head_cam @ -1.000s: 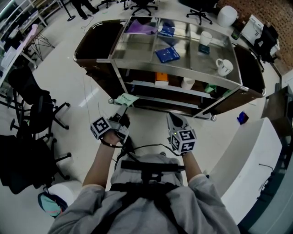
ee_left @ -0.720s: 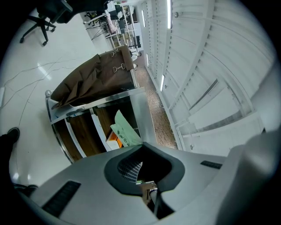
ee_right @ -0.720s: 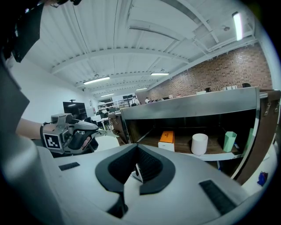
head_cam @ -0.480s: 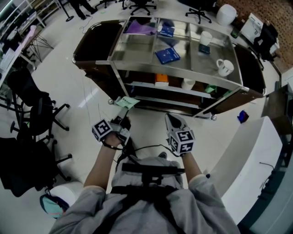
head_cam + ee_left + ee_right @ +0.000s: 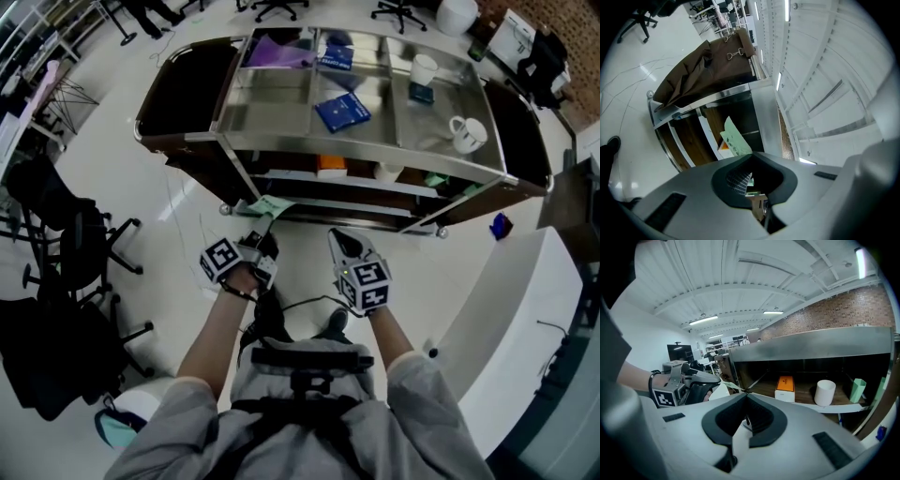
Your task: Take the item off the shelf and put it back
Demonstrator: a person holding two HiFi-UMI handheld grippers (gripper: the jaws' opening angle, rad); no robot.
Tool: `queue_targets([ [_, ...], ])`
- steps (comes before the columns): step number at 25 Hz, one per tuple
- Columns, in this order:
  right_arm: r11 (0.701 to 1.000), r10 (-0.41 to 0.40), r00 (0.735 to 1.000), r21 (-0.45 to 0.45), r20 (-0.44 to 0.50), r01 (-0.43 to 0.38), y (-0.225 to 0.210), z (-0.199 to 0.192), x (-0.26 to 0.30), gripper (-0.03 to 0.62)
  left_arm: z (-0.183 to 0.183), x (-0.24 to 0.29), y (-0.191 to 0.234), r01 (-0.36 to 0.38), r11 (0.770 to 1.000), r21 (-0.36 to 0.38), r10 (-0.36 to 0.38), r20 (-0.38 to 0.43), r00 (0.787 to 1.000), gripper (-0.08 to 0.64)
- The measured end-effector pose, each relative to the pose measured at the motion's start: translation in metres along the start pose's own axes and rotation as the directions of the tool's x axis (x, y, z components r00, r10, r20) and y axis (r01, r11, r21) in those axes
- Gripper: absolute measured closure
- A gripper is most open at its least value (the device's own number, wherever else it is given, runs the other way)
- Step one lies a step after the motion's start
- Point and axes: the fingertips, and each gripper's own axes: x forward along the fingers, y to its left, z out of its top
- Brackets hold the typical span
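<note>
My left gripper (image 5: pixel 263 223) is shut on a flat light-green packet (image 5: pixel 270 203), which sticks out ahead of it toward the lower left part of the steel cart (image 5: pixel 234 141). In the left gripper view the packet (image 5: pixel 734 141) stands up past the closed jaws (image 5: pixel 752 164), in front of the cart's dark shelf opening. The right gripper (image 5: pixel 336 235) is beside it, shut and empty, and points at the middle shelf. The right gripper view shows its jaw tips (image 5: pixel 746 395) meeting, with the left gripper (image 5: pixel 696 379) and the thin packet (image 5: pixel 727 385) at its left.
The middle shelf holds an orange box (image 5: pixel 785 385), a white cup (image 5: pixel 825 392) and a green item (image 5: pixel 857 390). On top lie a blue book (image 5: pixel 342 112) and a mug (image 5: pixel 469 133). Office chairs (image 5: pixel 75 244) stand left, a white table (image 5: pixel 506 309) right.
Both grippers have moved forward toward the cart, the left one also lower. The green packet stays in the left jaws and is now closer to the shelf.
</note>
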Motion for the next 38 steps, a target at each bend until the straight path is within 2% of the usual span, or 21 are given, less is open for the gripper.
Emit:
queue_targets([
  [12,0.999,0.012,0.998,-0.035,-0.063,-0.015,-0.019,0.002,0.089,0.583,0.033,0.081,0.054,0.001,0.999,-0.037,-0.001,0.008,1.000,0.554],
  [20,1.000,0.012,0.994,-0.028,-0.111,-0.015,-0.039,-0.019,0.137,0.583,0.047,0.125,0.091,-0.016,0.999,-0.041,0.016,0.006,1.000,0.554],
  [29,0.999,0.025,0.994,0.038,-0.105,-0.021,-0.047,-0.036,0.184,0.583,0.072,0.160,0.126,-0.003,1.000,-0.015,0.003,0.050,0.999,0.554],
  [33,1.000,0.013,0.993,0.020,-0.118,-0.011,-0.056,-0.049,0.203,0.583,0.074,0.169,0.145,-0.038,0.998,-0.047,0.041,0.061,0.997,0.554],
  [38,0.999,0.004,0.992,0.041,-0.126,0.001,-0.059,-0.055,0.211,0.583,0.081,0.176,0.164,-0.071,0.996,-0.061,0.075,0.067,0.995,0.554],
])
